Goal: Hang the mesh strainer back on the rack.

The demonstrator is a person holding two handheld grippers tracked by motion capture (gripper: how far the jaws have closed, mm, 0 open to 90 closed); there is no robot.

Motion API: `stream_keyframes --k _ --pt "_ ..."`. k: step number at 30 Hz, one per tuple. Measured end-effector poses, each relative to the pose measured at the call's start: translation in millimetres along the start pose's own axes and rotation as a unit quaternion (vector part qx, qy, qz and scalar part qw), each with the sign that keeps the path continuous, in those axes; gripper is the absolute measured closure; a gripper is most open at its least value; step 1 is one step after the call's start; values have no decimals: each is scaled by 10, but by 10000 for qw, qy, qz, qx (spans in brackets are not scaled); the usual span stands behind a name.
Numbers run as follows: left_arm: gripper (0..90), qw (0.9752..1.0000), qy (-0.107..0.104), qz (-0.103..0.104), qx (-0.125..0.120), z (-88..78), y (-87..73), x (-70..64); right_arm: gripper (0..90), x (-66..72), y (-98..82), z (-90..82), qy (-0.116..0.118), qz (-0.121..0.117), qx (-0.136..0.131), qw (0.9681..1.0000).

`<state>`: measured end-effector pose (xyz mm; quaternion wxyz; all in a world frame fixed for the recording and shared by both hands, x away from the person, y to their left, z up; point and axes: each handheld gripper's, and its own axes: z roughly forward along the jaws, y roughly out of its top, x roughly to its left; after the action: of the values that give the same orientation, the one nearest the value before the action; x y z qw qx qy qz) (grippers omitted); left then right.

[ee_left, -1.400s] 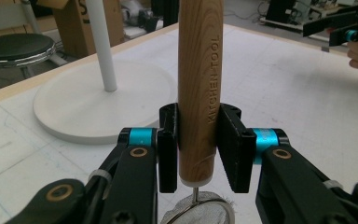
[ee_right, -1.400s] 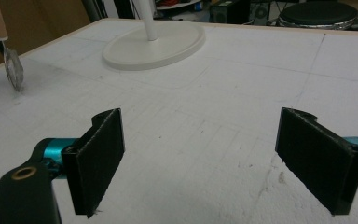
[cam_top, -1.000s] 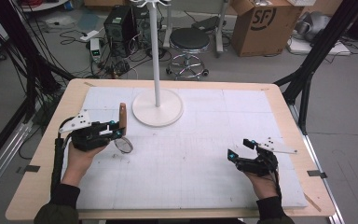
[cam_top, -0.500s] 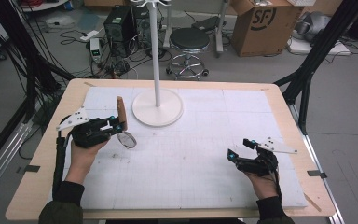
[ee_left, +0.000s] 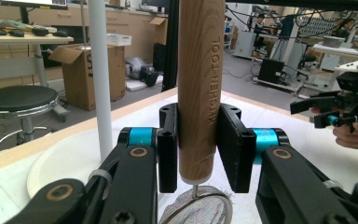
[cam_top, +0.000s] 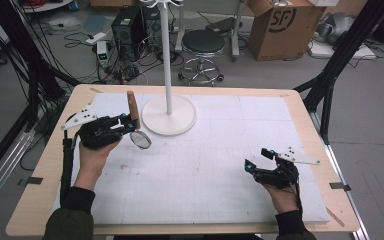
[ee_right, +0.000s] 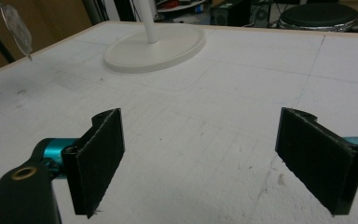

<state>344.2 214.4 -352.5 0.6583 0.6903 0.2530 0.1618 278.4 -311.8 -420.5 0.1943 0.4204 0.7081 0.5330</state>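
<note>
High view: fixed above person's side, faces forward and down, takes in whole surface (cam_top: pixel 190 180) plus floor clutter behind.

Left gripper view: rides on left tongs (ee_left: pixel 198 149), looks level along jaws, very near wooden handle (ee_left: pixel 199 84); right tongs (ee_left: pixel 340 105) far off at right edge.

Right gripper view: rides on right tongs (ee_right: pixel 214 154), low over surface, faces across toward stand base (ee_right: pixel 156 46).

All three share white stand base and mesh strainer (cam_top: pixel 141 139).
</note>
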Motion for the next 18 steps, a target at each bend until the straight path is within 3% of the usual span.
stream_keyframes --k 3,12,18 --pt "705 10000 -35 -50 -37 39 65 -8 147 -4 2 -3 6 6 -18 10000" --pt "704 10000 4 58 -18 130 315 -3 147 -18 8 17 58 44 -31 10000" --pt "704 9998 -15 86 -201 217 517 4 147 -49 17 26 96 82 -55 9999"
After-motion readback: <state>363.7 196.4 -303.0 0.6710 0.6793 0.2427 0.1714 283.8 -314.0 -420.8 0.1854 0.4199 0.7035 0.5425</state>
